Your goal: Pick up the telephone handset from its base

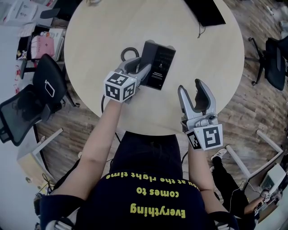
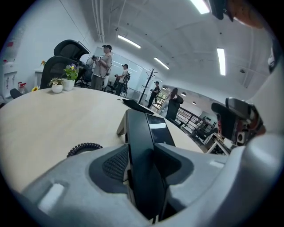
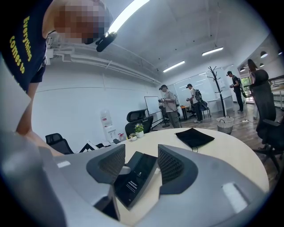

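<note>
The black telephone base [image 1: 159, 65] lies in the middle of the round pale table [image 1: 112, 31]. Along its left side rests the black handset [image 1: 148, 50], its coiled cord [image 1: 127, 54] curling off to the left. My left gripper [image 1: 139, 66] straddles the handset, and in the left gripper view both pads lie against the sides of the handset [image 2: 138, 133], which still rests on the base [image 2: 160, 129]. My right gripper [image 1: 190, 87] hangs open over the table's near edge, to the right of the phone. Nothing is between its jaws, and the base [image 3: 135, 177] shows beyond them.
A flat black pouch [image 1: 204, 11] lies at the table's far side. Office chairs stand to the left [image 1: 31, 103] and right [image 1: 274, 58] of the table. Small potted plants [image 2: 62, 83] sit at the far rim, and several people stand in the room behind.
</note>
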